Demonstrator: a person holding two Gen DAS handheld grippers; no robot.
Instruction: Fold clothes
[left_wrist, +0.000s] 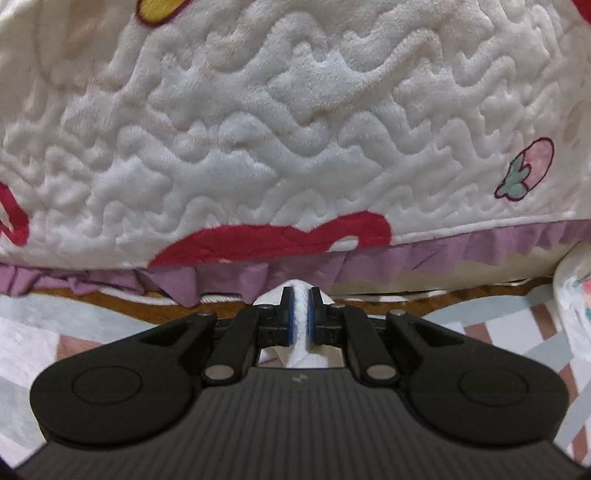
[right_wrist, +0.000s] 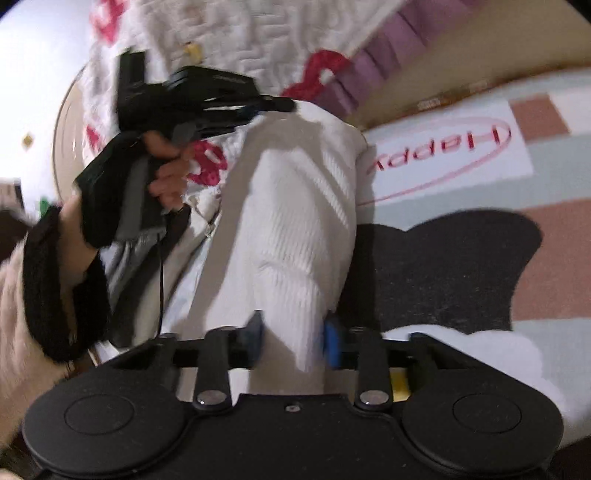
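Note:
A white ribbed knit garment (right_wrist: 295, 206) hangs stretched between my two grippers above the floor mat. In the right wrist view my right gripper (right_wrist: 295, 336) has its blue pads (right_wrist: 331, 341) pressed on the near end of the garment. My left gripper (right_wrist: 286, 105), held by a person's hand (right_wrist: 166, 177), pinches the far end. In the left wrist view the left gripper (left_wrist: 300, 295) is shut, with a thin fold of the white garment (left_wrist: 301, 354) squeezed between its blue pads. Most of the garment is hidden below the gripper body there.
A white quilted blanket (left_wrist: 280, 122) with red shapes and a purple frill (left_wrist: 424, 254) drapes over a bed edge just ahead. Below lies a checked floor mat (right_wrist: 554, 177) with a "Happy" print (right_wrist: 443, 155) and a black patch (right_wrist: 443, 266). A fuzzy sleeve (right_wrist: 48, 277) is at the left.

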